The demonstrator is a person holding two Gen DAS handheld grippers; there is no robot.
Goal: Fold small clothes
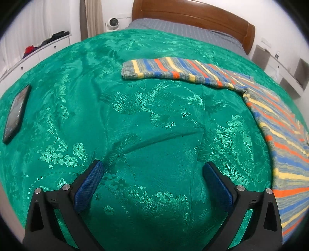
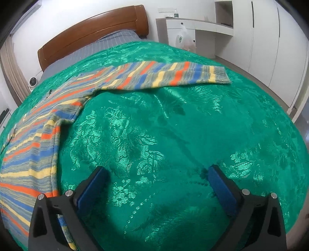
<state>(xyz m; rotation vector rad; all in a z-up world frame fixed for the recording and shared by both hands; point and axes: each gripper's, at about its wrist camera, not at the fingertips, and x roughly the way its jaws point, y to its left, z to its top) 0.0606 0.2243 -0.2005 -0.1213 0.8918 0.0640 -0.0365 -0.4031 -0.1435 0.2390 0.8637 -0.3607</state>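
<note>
A small knitted sweater with orange, blue, yellow and grey stripes lies flat on the green bedspread. In the left wrist view its body runs down the right edge and one sleeve stretches left. In the right wrist view the sweater's body lies at the left and the other sleeve stretches right. My left gripper is open and empty above bare bedspread, left of the sweater. My right gripper is open and empty above the bedspread, right of the sweater's hem.
A dark phone lies on the bedspread at the far left. A wooden headboard and grey sheet are at the back. White drawers stand left; a white cabinet and wardrobe stand right. A small white fan sits beside the bed.
</note>
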